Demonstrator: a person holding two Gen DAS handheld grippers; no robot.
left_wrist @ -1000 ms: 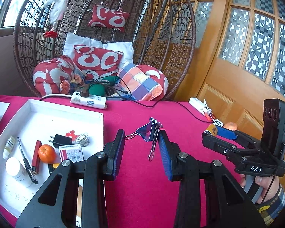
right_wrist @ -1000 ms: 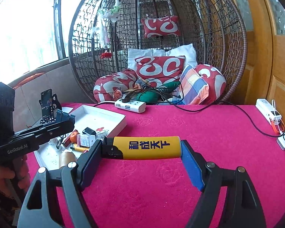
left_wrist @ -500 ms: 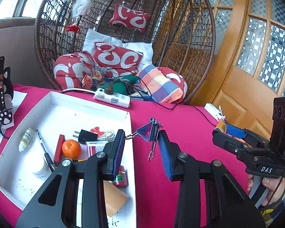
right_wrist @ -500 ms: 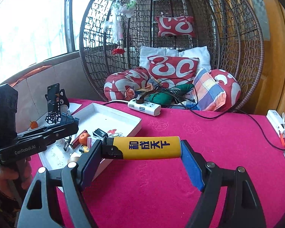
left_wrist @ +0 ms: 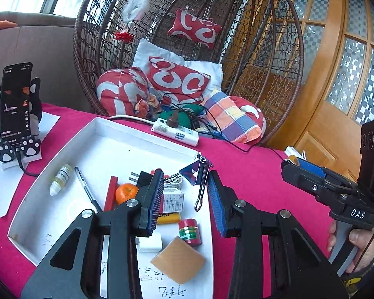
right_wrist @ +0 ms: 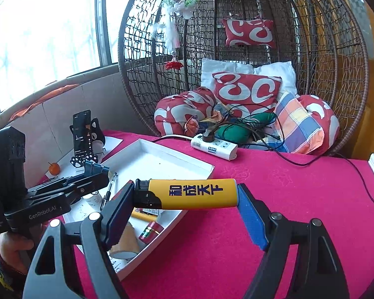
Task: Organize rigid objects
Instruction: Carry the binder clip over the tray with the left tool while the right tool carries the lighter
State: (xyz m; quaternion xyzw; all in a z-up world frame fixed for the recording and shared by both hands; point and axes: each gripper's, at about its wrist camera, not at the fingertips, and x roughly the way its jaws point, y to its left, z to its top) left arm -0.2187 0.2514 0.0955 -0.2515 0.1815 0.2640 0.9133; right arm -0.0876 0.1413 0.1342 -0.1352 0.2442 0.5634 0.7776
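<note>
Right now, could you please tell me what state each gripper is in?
Left gripper: closed on a binder clip, held above the white tray.
Right gripper: closed on a yellow lighter, gripped end to end.

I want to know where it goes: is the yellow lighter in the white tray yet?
Not yet. The yellow lighter is held sideways in the right gripper, above the red cloth beside the white tray.

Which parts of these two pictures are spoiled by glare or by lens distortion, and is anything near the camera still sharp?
Right wrist view: the window is blown out white, yet the yellow lighter held endwise in the right gripper reads sharply. Left wrist view: light is even, the door and wicker chair bow with fisheye curvature, and the binder clip at the left gripper is crisp.
</note>
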